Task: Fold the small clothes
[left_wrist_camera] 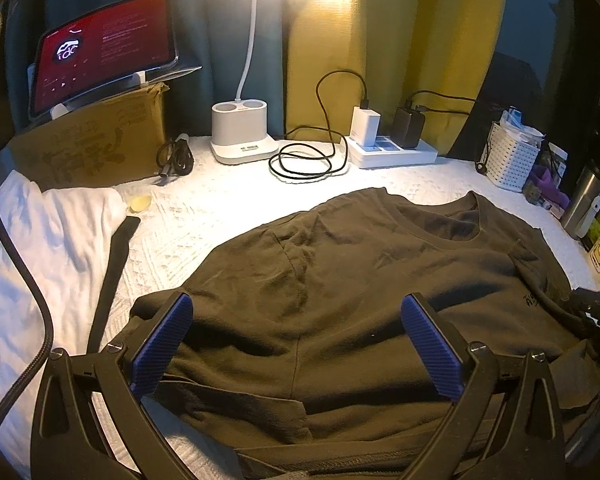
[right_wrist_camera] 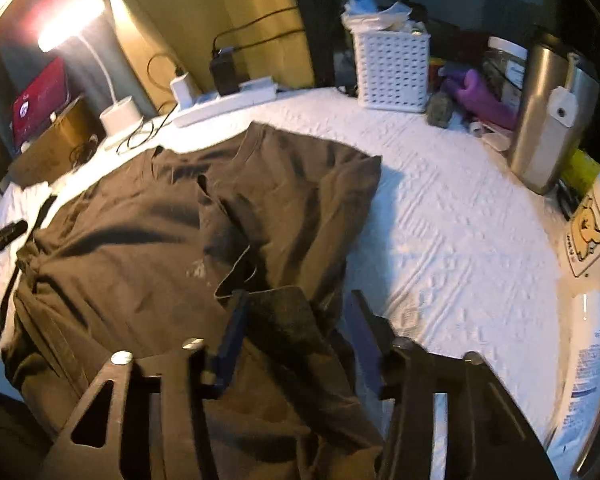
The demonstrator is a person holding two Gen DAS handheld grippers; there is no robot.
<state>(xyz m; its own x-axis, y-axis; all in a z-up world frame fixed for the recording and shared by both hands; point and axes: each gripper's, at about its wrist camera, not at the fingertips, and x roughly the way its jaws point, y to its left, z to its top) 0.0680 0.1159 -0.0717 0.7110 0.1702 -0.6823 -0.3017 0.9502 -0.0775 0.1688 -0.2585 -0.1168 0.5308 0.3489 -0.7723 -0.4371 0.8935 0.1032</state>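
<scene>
A dark olive T-shirt (left_wrist_camera: 340, 280) lies on the white textured table cover, neck towards the back; its left side is folded inwards. My left gripper (left_wrist_camera: 296, 304) is open, its blue pads wide apart just above the shirt's lower middle. In the right wrist view the shirt (right_wrist_camera: 140, 232) has its right sleeve side folded over the body. My right gripper (right_wrist_camera: 296, 300) is open, with a raised flap of the shirt's right edge between its pads, not clamped. The tip of the left gripper shows at the left edge (right_wrist_camera: 4, 234).
White cloth (left_wrist_camera: 48, 240) and a dark strap (left_wrist_camera: 112, 272) lie at left. At the back stand a tablet (left_wrist_camera: 104, 48) on a cardboard box, a lamp base (left_wrist_camera: 242, 132), cables, a power strip (left_wrist_camera: 392, 152). A white basket (right_wrist_camera: 392, 68), steel tumbler (right_wrist_camera: 548, 116) and white jug (right_wrist_camera: 592, 240) stand at right.
</scene>
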